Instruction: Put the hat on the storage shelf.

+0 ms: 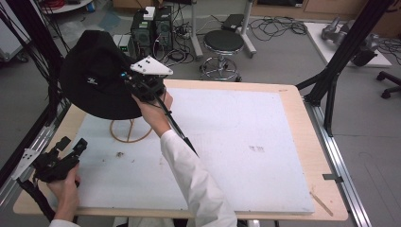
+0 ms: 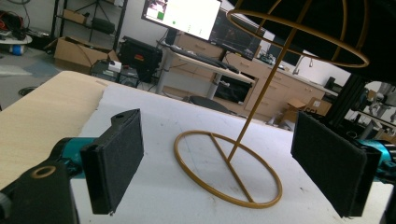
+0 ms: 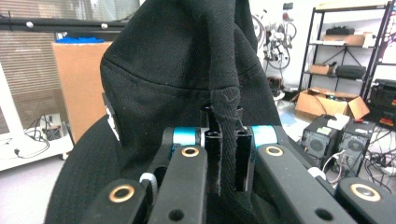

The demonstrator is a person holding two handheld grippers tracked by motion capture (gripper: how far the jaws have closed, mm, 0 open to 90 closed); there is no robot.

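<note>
sleeve [image 1: 198, 184]: white | left gripper [image 2: 219, 158]: black, teal joints, felt-like pads | plate [image 1: 151, 66]: grey, three-cornered

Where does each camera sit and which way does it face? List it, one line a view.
High view: above the table, looking forward and down; both forearms show.
Left gripper view: rides the left gripper, jaws wide apart, facing the gold wire stand.
Right gripper view: rides the right gripper, pinching the black hat.
Shared: hat and stand.

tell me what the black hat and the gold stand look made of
Black hat: soft woven cloth, likely cotton, matte; it shows stitched seams and bunches between the right tongs.
Gold stand: thin metal wire or rod, it seems, with a smooth, painted-looking finish.
</note>
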